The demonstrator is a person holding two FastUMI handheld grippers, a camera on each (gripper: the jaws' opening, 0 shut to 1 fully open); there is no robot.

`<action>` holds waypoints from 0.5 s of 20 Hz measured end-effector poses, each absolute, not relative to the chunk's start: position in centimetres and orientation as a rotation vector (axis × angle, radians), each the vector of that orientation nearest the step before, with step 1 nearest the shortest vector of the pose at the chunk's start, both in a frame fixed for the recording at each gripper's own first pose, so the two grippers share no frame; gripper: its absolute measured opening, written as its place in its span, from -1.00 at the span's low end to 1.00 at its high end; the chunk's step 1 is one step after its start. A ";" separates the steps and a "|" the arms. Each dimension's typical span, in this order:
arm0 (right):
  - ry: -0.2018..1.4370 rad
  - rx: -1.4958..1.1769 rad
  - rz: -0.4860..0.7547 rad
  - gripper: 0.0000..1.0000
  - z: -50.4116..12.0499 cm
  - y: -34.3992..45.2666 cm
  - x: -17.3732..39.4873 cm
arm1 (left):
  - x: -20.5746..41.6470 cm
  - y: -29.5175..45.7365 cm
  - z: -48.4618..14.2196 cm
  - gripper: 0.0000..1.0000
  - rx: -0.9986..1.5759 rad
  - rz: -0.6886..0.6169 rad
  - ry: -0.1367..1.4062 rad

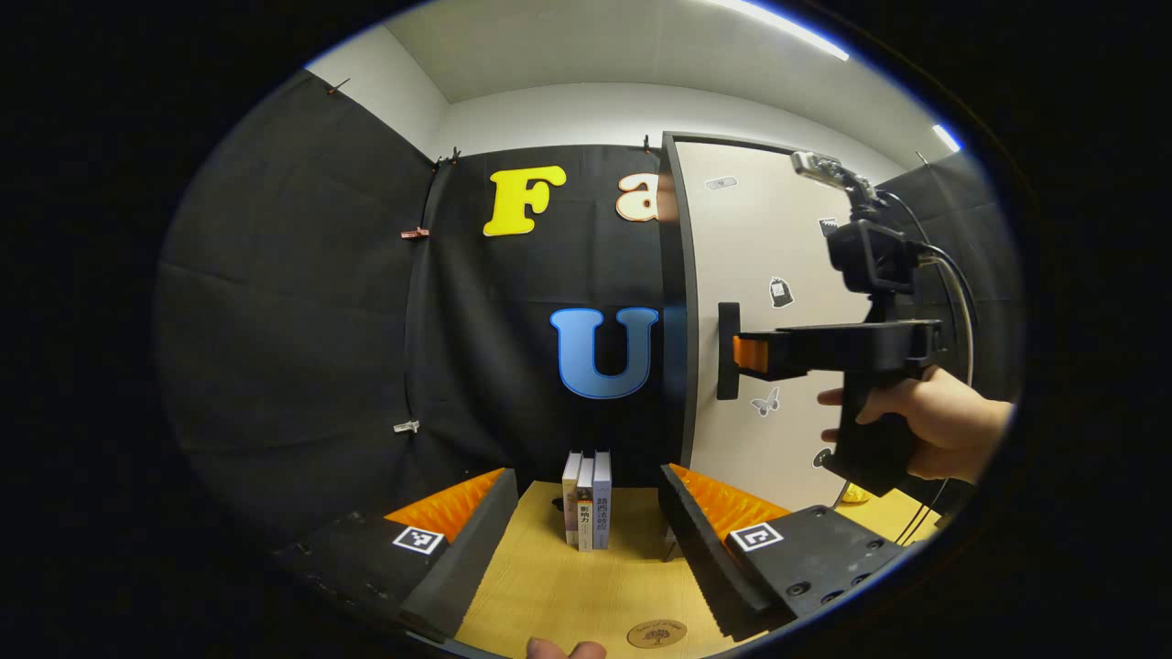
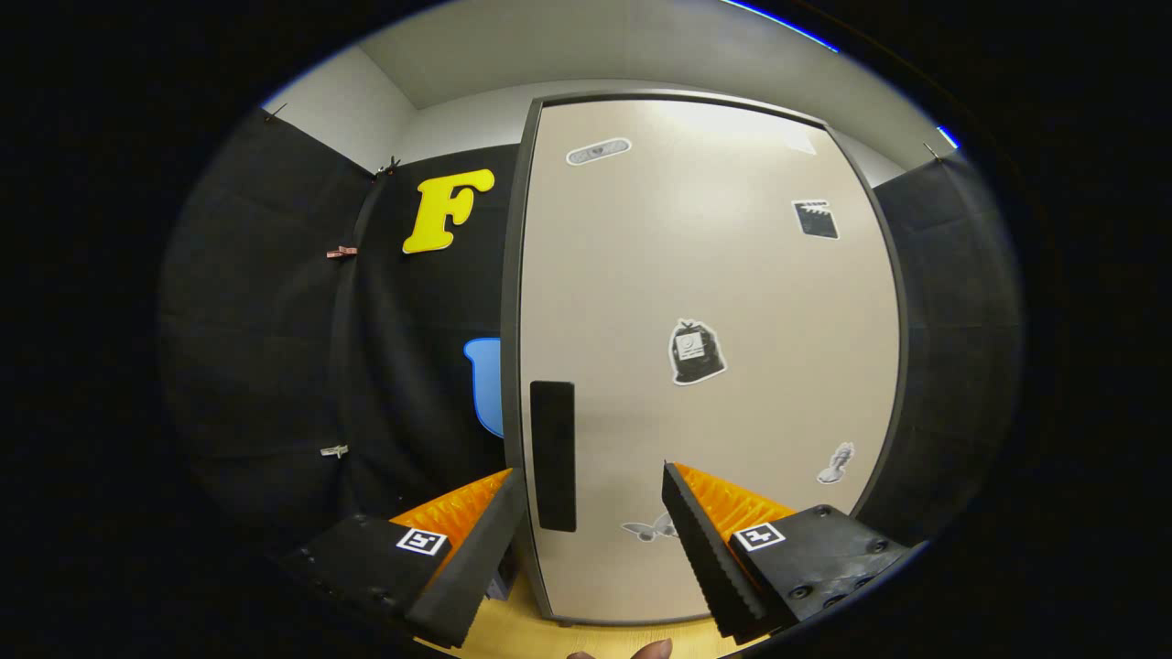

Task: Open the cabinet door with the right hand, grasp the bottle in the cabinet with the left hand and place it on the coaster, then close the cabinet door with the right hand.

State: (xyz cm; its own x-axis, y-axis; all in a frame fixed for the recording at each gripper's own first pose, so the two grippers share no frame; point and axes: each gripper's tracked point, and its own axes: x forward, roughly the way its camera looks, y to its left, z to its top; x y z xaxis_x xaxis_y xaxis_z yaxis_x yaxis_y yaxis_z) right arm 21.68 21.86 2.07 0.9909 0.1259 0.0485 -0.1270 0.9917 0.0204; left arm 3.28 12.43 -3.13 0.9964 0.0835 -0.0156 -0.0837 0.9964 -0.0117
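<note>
Left gripper view: right gripper (image 1: 737, 353), fingers spread, reaching the cabinet door (image 1: 760, 275) handle (image 1: 728, 351); left gripper (image 1: 586, 540) spread too, coaster (image 1: 656, 633) at the table's near edge.

books (image 1: 586, 499) on table (image 1: 549, 586) | coaster (image 1: 656, 633) nearer | cabinet door (image 1: 769, 302) right

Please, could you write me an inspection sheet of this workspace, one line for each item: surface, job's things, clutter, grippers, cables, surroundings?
Surface: wooden table, light yellow-brown.
Job's things: cabinet door closed, with a dark vertical handle near its left edge; round coaster on the table's near edge; bottle: nothing seen.
Clutter: three upright books beside the cabinet.
Grippers: left gripper open, holding nothing; right gripper open, its fingers either side of the handle, contact cannot be told.
Cables: black cables run from the right gripper's camera mount.
Surroundings: black cloth wall held with clips, white ceiling with strip lights.
</note>
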 end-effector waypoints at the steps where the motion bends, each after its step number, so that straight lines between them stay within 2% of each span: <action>1: -0.047 0.019 0.123 0.94 1.9 22.3 22.6 | 3.3 12.5 -3.4 0.95 -0.017 0.085 0.021; 5: -0.020 0.033 0.131 0.94 0.7 24.4 25.5 | 3.0 13.0 -3.9 0.95 -0.028 0.093 0.029; 7: -0.011 0.019 0.103 0.73 0.3 24.4 26.5 | 3.2 13.3 -4.2 0.95 -0.039 0.104 0.036; 8: -0.011 0.025 0.102 0.53 0.2 24.7 27.0 | 3.2 13.5 -4.2 0.95 -0.044 0.110 0.038; 9: -0.011 0.028 0.090 0.44 0.2 24.6 27.4 | 3.2 13.7 -4.4 0.95 -0.043 0.116 0.040; 10: -0.006 0.036 0.078 0.14 0.1 24.5 27.6 | 3.1 14.0 -4.5 0.95 -0.038 0.124 0.041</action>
State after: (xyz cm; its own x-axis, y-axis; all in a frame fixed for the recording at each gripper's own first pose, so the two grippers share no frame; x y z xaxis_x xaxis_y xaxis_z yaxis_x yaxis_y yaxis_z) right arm 27.59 24.48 0.11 0.9970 0.0775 0.0075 -0.0777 0.9963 0.0358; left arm 3.10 14.04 -4.46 0.9914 0.1232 -0.0433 -0.1248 0.9915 -0.0356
